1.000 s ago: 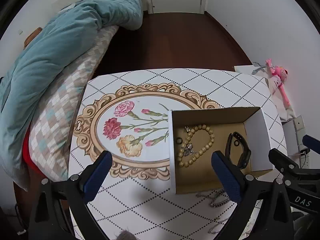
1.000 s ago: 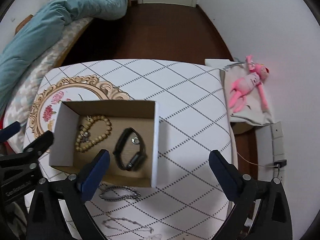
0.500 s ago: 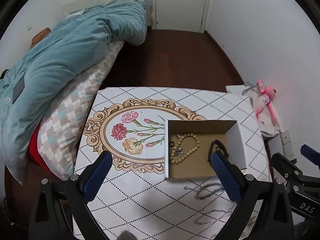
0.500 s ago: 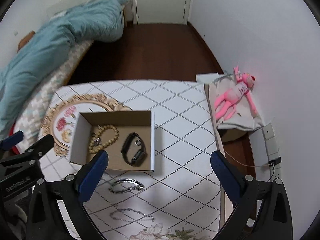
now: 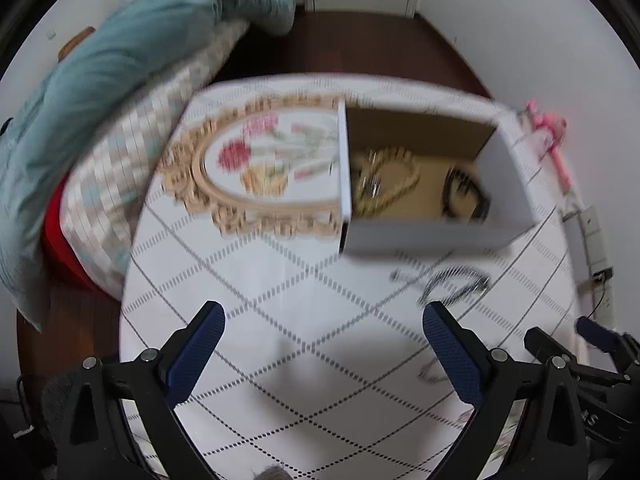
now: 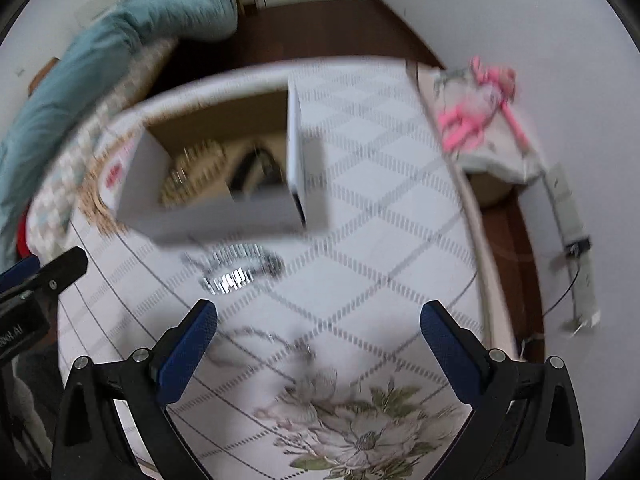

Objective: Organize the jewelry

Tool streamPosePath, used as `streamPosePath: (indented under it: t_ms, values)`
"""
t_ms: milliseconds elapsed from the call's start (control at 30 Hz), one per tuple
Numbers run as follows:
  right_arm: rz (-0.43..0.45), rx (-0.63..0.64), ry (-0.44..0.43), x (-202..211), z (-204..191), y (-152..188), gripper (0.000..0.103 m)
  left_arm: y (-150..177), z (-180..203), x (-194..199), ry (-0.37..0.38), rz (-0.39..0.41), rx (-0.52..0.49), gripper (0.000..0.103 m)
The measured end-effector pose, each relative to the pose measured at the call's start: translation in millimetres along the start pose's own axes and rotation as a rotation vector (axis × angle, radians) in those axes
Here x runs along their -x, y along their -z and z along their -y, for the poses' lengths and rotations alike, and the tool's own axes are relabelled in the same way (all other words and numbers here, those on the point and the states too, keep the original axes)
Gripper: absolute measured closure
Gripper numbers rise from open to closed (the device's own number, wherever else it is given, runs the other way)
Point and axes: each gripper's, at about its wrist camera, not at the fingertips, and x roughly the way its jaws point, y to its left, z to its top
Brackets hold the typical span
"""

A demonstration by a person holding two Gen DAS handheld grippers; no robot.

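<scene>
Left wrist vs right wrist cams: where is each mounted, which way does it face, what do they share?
Left wrist: on the left hand-held gripper, looking steeply down at the table; its open blue fingers show, the other gripper at right edge.
Right wrist: on the right hand-held gripper, looking steeply down; open fingers, jaws just closing slightly, nothing between.
Shared: cardboard box, silver chain, pink toy.

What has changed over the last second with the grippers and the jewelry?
Both grippers have swung back toward the near side of the table: the silver chains outside the box now lie just ahead of the right gripper, whose jaws have just been closing slightly with nothing between them. The left gripper is open and empty. The bead bracelet and watch stay in the box.
</scene>
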Motion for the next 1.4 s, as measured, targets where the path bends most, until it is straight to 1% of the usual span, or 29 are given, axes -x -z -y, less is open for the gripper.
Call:
streamPosePath:
  t_ms: [33, 67, 100, 133, 167, 233, 300, 333, 367, 400, 433, 467, 500, 667, 867, 933, 1000, 1033, 1100, 1133, 1167, 1200, 1300, 1333, 1367, 1400]
  values:
    - [-0.019, -0.003, -0.002, -8, 2, 5, 0.02, 5, 0, -6, -0.008, -0.011, -0.003, 0.002]
    - [-0.048, -0.007, -0.002, -20, 4, 11, 0.033, 10, 1, -14, -0.023, -0.027, -0.01, 0.002]
    - [-0.069, -0.01, -0.006, -27, 5, 16, 0.036, 15, 2, -18, -0.029, -0.037, -0.015, 0.002]
    - [-0.091, -0.016, -0.021, -36, 5, 22, 0.036, 18, 2, -23, -0.035, -0.046, -0.019, 0.002]
    - [-0.102, -0.015, -0.025, -40, 4, 26, 0.038, 21, 3, -26, -0.045, -0.052, -0.026, 0.002]
    - [-0.115, -0.002, -0.02, -46, 0, 32, 0.048, 28, 7, -31, -0.061, -0.057, -0.044, 0.002]
    - [-0.088, 0.028, 0.024, -46, -8, 39, 0.054, 32, 11, -35, -0.064, -0.065, -0.055, 0.002]
    - [-0.08, 0.039, 0.039, -46, -12, 41, 0.055, 33, 12, -36, -0.062, -0.069, -0.059, 0.002]
    - [-0.068, 0.046, 0.054, -45, -14, 42, 0.065, 34, 15, -37, -0.059, -0.072, -0.065, 0.002]
    - [-0.059, 0.053, 0.063, -45, -16, 43, 0.086, 33, 18, -38, -0.059, -0.073, -0.073, 0.002]
    - [-0.055, 0.057, 0.058, -44, -17, 44, 0.098, 33, 20, -38, -0.06, -0.072, -0.078, 0.002]
    - [-0.053, 0.05, 0.049, -44, -15, 45, 0.099, 31, 23, -38, -0.059, -0.068, -0.087, 0.002]
    - [-0.051, 0.046, 0.039, -43, -14, 44, 0.103, 28, 27, -36, -0.055, -0.058, -0.098, 0.002]
    - [-0.049, -0.016, 0.054, -43, 14, 41, 0.103, 16, 59, -27, -0.042, -0.001, -0.19, 0.002]
    - [-0.049, -0.134, 0.077, -37, 71, 31, 0.103, 7, 120, -33, -0.013, 0.026, -0.367, 0.003]
    - [-0.051, -0.155, 0.077, -37, 80, 28, 0.103, 7, 138, -37, -0.012, 0.034, -0.427, 0.003]
    - [-0.052, -0.175, 0.074, -37, 89, 26, 0.103, 8, 151, -42, -0.009, 0.033, -0.473, 0.014]
    - [-0.05, -0.184, 0.071, -36, 91, 25, 0.103, 8, 158, -46, -0.009, 0.026, -0.492, 0.016]
    - [-0.047, -0.197, 0.064, -35, 95, 24, 0.103, 9, 166, -52, -0.004, 0.015, -0.514, 0.027]
    - [-0.046, -0.201, 0.062, -35, 96, 24, 0.103, 8, 167, -55, -0.005, 0.009, -0.518, 0.03]
    - [-0.045, -0.206, 0.059, -35, 97, 24, 0.103, 8, 170, -57, 0.003, 0.003, -0.525, 0.036]
    - [-0.046, -0.209, 0.058, -35, 98, 24, 0.103, 6, 170, -60, 0.007, -0.001, -0.529, 0.046]
    - [-0.052, -0.217, 0.055, -37, 101, 24, 0.103, 7, 175, -62, 0.029, 0.0, -0.543, 0.056]
    - [-0.054, -0.218, 0.054, -38, 101, 24, 0.103, 6, 176, -62, 0.047, -0.007, -0.544, 0.061]
    - [-0.055, -0.218, 0.052, -40, 104, 23, 0.103, 4, 175, -62, 0.088, -0.024, -0.534, 0.074]
    - [-0.057, -0.219, 0.047, -40, 105, 23, 0.103, 2, 176, -62, 0.098, -0.027, -0.53, 0.084]
